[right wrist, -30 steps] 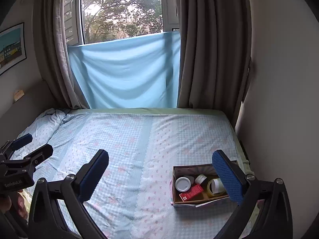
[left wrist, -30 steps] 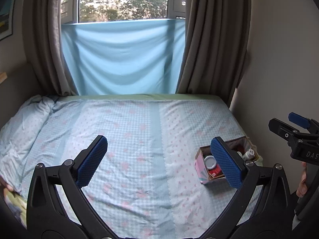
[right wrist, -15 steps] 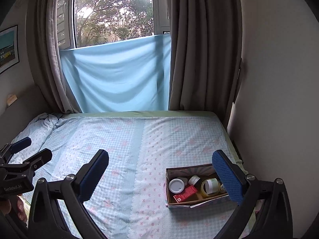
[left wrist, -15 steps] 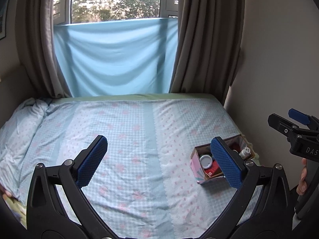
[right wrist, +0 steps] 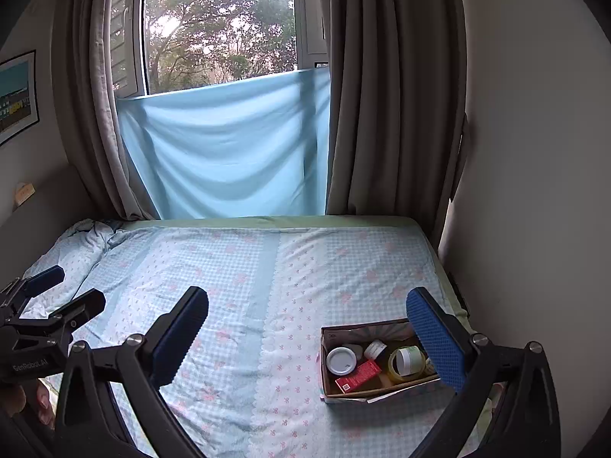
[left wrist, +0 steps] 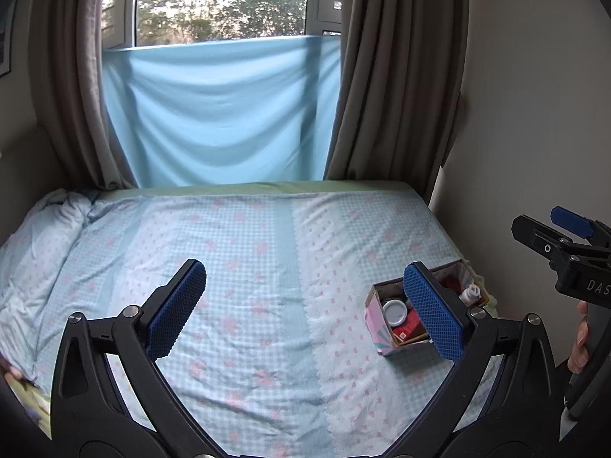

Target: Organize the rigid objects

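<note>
Both claws spread wide, nothing held: left claw (left wrist: 305, 311), right claw (right wrist: 307, 337). Cardboard box (right wrist: 324, 347) sits on the bed (right wrist: 244, 267) by the right edge, holding a white-lidded jar (right wrist: 341, 360), red carton (right wrist: 358, 375), tape roll (right wrist: 406, 359). Contents look light and stiff; jar probably slick, so grip its sides below the lid.

A blue-checked bedspread (right wrist: 229, 267) covered the bed beneath a window (right wrist: 217, 26), where a pale blue sheet (right wrist: 225, 152) hung between grey curtains (right wrist: 393, 114); a framed picture (right wrist: 15, 95) hung nearby.
</note>
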